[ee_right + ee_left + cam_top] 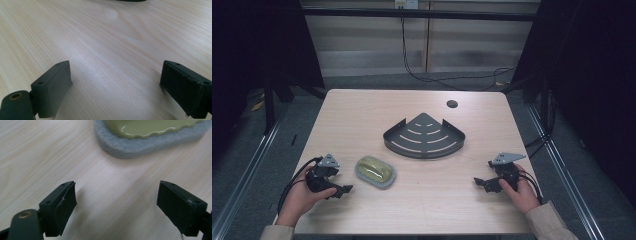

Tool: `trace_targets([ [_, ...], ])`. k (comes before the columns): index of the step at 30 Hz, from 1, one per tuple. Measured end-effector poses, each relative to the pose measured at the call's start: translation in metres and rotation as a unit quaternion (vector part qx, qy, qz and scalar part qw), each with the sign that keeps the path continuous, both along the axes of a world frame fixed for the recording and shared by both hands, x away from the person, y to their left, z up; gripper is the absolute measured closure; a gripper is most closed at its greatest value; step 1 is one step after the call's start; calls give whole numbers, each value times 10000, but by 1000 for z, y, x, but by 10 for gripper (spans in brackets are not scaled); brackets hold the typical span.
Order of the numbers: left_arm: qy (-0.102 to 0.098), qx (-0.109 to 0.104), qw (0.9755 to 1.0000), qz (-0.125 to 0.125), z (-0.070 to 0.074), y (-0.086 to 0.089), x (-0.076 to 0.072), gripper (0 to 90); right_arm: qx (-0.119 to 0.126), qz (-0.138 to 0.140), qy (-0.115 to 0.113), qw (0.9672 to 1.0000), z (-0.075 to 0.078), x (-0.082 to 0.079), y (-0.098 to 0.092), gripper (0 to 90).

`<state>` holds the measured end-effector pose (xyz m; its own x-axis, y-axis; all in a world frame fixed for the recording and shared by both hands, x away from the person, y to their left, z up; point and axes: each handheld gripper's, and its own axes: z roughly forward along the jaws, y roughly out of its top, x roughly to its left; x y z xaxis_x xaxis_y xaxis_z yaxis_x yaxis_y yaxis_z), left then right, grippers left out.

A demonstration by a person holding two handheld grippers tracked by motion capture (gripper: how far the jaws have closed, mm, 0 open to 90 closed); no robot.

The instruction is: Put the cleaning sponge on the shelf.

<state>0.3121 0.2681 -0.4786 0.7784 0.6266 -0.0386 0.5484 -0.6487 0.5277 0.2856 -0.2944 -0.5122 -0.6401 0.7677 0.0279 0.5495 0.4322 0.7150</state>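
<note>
A yellow-green soap bar [375, 168] lies on a grey oval pad [388, 181] at the front left of the wooden table. Behind it, at mid table, stands a dark fan-shaped corner rack [424, 136] with slots in its floor. My left gripper [343, 190] rests low on the table just left of the pad, held by a hand, jaws open and empty. In the left gripper view the pad [140, 146] and soap [147, 127] lie just beyond the open jaws. My right gripper [479, 182] sits at the front right, open with bare table between its jaws [115, 82].
A round hole [452, 104] sits in the table [362, 115] near its back edge. Cables [432, 77] run over the floor behind the table. Dark frames and rails flank both sides.
</note>
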Motion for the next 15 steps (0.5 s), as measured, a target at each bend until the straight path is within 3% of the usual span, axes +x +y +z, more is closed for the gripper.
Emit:
trace_targets([
  [2, -1, 83, 10000, -28, 2, -2, 0, 153, -1, 0, 0, 10000, 0, 0, 0, 93],
  [6, 368, 225, 9988, -209, 15, -8, 5, 154, -1, 0, 0, 10000, 0, 0, 0, 93],
  [13, 388, 385, 9978, -380, 30, -14, 10, 177, 0, -1, 1, 10000, 0, 0, 0, 93],
  [15, 381, 549, 9967, -451, 36, -18, 14, 181, -1, -1, 1, 10000, 0, 0, 0, 93],
])
